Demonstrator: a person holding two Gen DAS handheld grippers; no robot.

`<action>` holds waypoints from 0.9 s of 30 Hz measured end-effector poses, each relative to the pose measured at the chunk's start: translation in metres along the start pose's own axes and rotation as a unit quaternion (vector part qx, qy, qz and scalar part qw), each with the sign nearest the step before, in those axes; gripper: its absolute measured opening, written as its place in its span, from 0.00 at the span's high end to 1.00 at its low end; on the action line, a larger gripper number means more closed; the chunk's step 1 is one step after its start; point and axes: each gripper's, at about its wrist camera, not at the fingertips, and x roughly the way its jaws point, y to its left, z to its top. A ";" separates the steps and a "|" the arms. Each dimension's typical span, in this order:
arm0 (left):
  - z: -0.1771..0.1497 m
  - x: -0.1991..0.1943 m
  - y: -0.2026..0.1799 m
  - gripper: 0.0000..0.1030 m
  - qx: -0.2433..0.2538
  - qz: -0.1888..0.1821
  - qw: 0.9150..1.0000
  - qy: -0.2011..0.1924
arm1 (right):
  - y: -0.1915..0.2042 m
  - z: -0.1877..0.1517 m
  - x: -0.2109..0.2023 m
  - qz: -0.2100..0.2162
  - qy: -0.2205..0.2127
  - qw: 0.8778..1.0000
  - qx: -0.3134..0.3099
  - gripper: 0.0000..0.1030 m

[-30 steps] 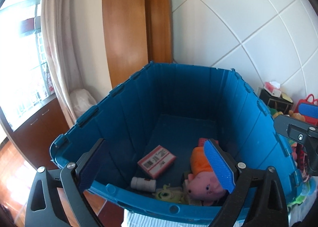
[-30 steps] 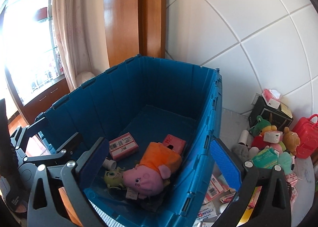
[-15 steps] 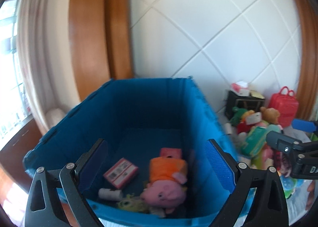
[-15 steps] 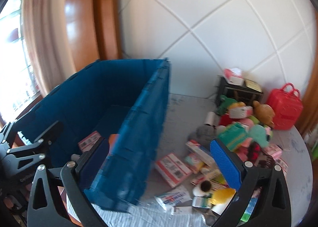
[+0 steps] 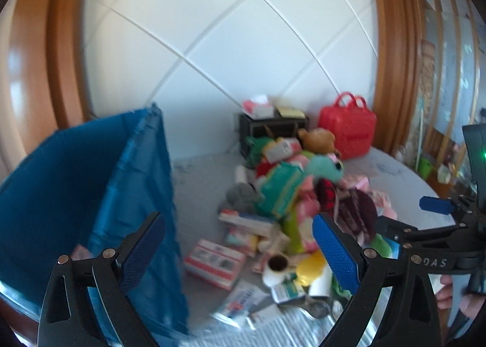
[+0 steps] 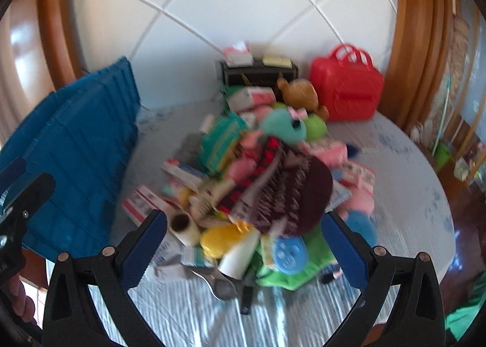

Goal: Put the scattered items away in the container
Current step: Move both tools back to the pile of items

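Toy heap beside blue bin

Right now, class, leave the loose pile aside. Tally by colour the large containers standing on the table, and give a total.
blue crate: 1
red case: 1
black box: 1
Total: 3
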 end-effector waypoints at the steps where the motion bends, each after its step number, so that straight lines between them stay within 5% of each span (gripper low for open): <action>1: -0.008 0.007 -0.007 0.06 0.004 -0.002 1.000 0.011 | -0.005 -0.007 0.006 -0.001 0.010 1.000 0.002 0.00; 11: -0.101 0.083 -0.024 0.26 0.018 0.019 0.989 0.145 | -0.030 -0.080 0.074 0.029 0.120 0.992 0.008 0.00; 15: -0.134 0.106 -0.020 0.30 0.022 0.023 0.982 0.187 | -0.030 -0.105 0.088 0.042 0.148 0.988 0.011 0.32; 17: -0.148 0.115 -0.020 0.31 0.028 0.019 0.979 0.202 | -0.028 -0.116 0.096 0.048 0.165 0.985 0.015 0.33; 20: -0.165 0.124 -0.022 0.31 0.042 0.002 0.975 0.216 | -0.026 -0.129 0.101 0.050 0.175 0.983 0.027 0.46; 27: -0.185 0.149 -0.028 0.31 0.087 -0.041 0.969 0.228 | -0.022 -0.153 0.108 0.030 0.182 0.980 0.069 0.47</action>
